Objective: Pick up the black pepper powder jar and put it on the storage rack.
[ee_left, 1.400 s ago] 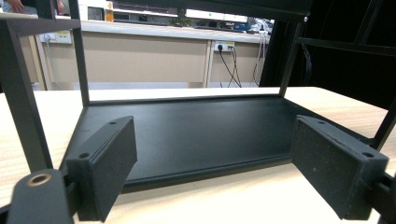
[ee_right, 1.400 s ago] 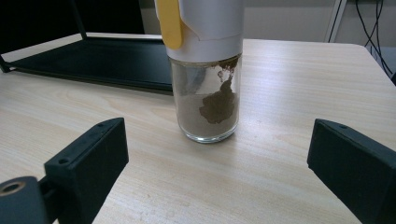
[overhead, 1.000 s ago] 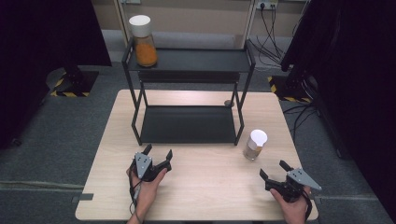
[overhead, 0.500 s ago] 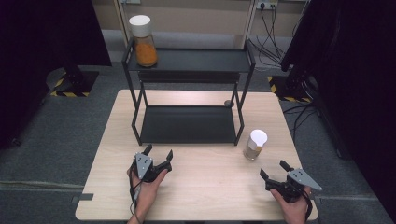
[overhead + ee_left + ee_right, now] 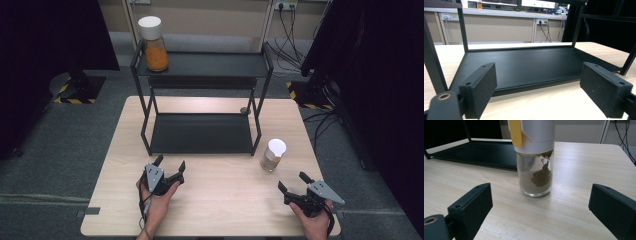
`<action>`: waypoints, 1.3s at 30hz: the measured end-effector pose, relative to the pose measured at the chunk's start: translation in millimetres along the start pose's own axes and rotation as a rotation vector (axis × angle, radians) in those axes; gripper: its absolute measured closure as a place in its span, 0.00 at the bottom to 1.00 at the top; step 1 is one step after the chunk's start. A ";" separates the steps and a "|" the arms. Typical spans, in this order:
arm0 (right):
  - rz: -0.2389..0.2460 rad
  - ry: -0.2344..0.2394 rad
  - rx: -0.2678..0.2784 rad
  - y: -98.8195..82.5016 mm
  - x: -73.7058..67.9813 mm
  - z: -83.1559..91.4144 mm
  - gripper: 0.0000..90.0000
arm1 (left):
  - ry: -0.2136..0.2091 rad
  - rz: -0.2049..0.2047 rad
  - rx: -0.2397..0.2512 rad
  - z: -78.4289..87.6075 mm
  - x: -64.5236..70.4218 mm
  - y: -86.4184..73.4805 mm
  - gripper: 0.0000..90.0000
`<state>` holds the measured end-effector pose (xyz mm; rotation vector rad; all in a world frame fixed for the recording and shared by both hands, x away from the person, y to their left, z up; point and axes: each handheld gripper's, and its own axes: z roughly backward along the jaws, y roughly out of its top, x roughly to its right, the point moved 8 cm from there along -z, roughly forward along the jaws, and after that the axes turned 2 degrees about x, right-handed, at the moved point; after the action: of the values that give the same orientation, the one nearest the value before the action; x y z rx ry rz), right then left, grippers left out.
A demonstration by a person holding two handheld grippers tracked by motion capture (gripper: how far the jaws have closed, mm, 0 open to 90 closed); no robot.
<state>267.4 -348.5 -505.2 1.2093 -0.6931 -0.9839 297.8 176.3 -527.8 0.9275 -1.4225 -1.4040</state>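
A small glass jar with a white lid holds brown powder and stands on the table right of the rack; up close the jar shows a yellow tab on its lid. My right gripper is open at the table's front right, a short way before the jar, jaws wide apart. My left gripper is open at the front left, facing the black two-tier rack; the rack's lower shelf lies just ahead of its jaws. A taller jar with orange contents stands on the rack's top shelf, at its left end.
The wooden table has bare room around both hands. The rack's thin black posts stand close to the left gripper. Grey floor, black stands and wall sockets with cables surround the table.
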 end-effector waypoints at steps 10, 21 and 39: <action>0.002 0.012 0.009 -0.5 -0.1 -0.8 0.05 | -0.006 0.004 0.004 0.3 -0.8 -0.3 0.15; -0.008 0.010 0.044 12.3 0.5 -5.8 0.05 | -0.009 0.013 0.000 0.1 -2.1 0.0 0.15; 0.010 0.033 0.069 38.2 -5.1 -38.1 0.06 | -0.008 0.016 -0.001 0.0 -2.2 0.1 0.16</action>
<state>307.6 -325.3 -477.1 1.2787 -0.7117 -0.9359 298.5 178.3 -527.9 0.9092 -1.4319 -1.3976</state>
